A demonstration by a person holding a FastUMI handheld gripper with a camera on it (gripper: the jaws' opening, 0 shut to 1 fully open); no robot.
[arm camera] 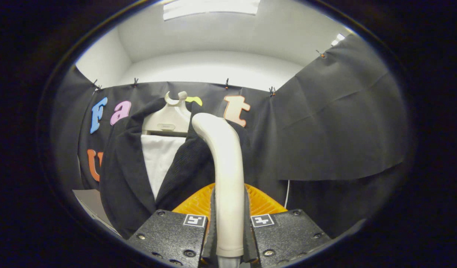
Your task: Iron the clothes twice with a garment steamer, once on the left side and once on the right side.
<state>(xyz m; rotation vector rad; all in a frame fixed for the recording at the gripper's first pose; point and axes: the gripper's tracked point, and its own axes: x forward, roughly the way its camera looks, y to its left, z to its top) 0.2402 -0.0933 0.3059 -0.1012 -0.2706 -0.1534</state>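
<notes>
A cream-white garment steamer point(222, 163) stands upright between my fingers, its handle clamped by both pads, so my gripper point(228, 223) is shut on it. The steamer's curved head reaches up to the right lapel of a black jacket point(124, 175). The jacket hangs open over a white shirt point(159, 156) on a pale hanger point(170, 119) against the booth's black cloth wall. The steamer head sits on the jacket's right half and hides part of it. An orange ribbed part point(263, 203) shows just behind the handle.
Black cloth point(336, 123) forms the booth's back and right walls, pinned with small clips. A thin white cord point(286, 193) hangs right of the steamer. A grey surface point(88, 203) shows low on the left beside the jacket. White ceiling above.
</notes>
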